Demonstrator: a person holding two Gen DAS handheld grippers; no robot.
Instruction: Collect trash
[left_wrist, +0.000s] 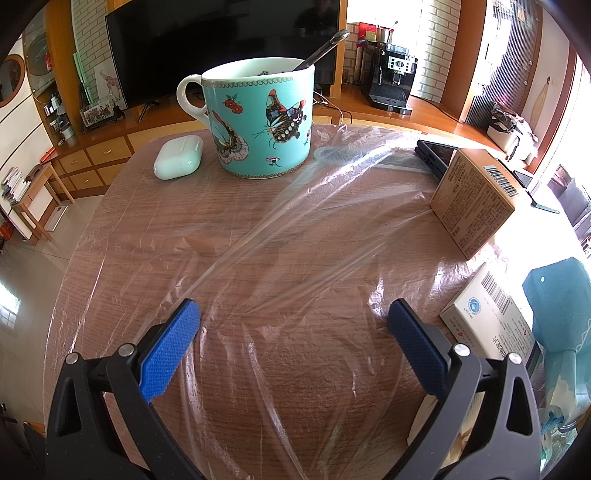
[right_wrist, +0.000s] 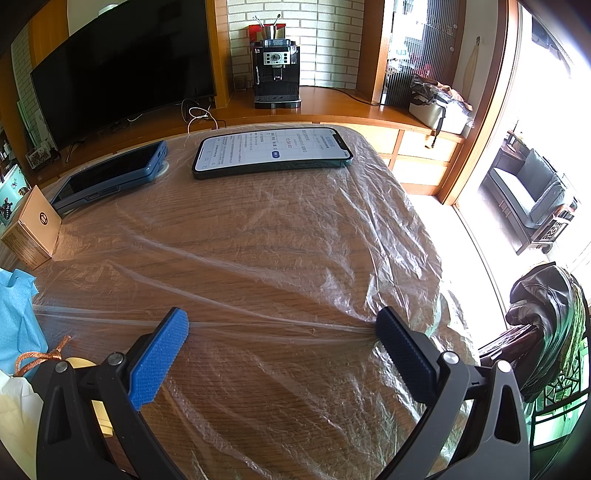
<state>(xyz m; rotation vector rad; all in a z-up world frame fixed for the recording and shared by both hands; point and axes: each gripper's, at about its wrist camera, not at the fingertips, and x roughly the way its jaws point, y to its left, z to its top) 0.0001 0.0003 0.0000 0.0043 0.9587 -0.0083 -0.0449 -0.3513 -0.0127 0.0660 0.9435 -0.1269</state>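
A thin clear plastic sheet (left_wrist: 303, 236) lies wrinkled over the round wooden table (left_wrist: 110, 221). My left gripper (left_wrist: 293, 317) hovers low over it, open, nothing between its blue pads. A brown cardboard box (left_wrist: 476, 199) stands at the right, and a white medicine box (left_wrist: 491, 325) lies nearer, beside a blue tissue (left_wrist: 557, 299). In the right wrist view my right gripper (right_wrist: 282, 325) is open above the same plastic sheet (right_wrist: 288, 236), a stretched crease running between its fingertips. The brown box (right_wrist: 33, 229) and the blue tissue (right_wrist: 16, 317) sit at the left edge there.
A turquoise butterfly mug (left_wrist: 262, 122) with a spoon and a white earbud case (left_wrist: 179, 157) stand at the table's far side. A lit phone (right_wrist: 273, 153) and a dark phone in a blue case (right_wrist: 110, 177) lie at the far edge. A draped chair back (right_wrist: 546, 317) stands right.
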